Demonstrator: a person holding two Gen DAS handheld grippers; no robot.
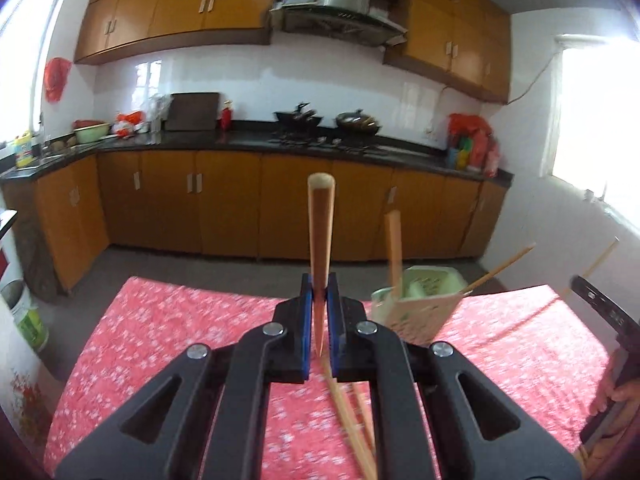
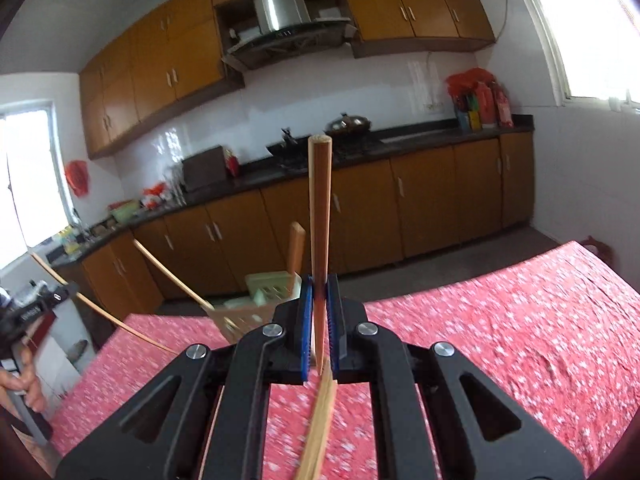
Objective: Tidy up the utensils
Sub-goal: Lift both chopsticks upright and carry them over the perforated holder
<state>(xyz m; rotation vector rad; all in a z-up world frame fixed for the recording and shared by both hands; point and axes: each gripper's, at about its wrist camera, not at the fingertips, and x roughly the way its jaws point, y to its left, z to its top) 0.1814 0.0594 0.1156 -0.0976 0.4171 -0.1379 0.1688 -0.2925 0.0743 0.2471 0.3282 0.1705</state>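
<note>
A chopstick is pinched upright by the left gripper; another chopstick is clamped in the right gripper, both above the desk. The slim, smooth wooden sticks could pivot or slip between the blue ribbed fingers. The light green slotted holder could be tipped if struck. Red floral cloth is seen beneath.

from each wrist we look low and close across the red table toward the far counter, both views sharing the holder.
</note>
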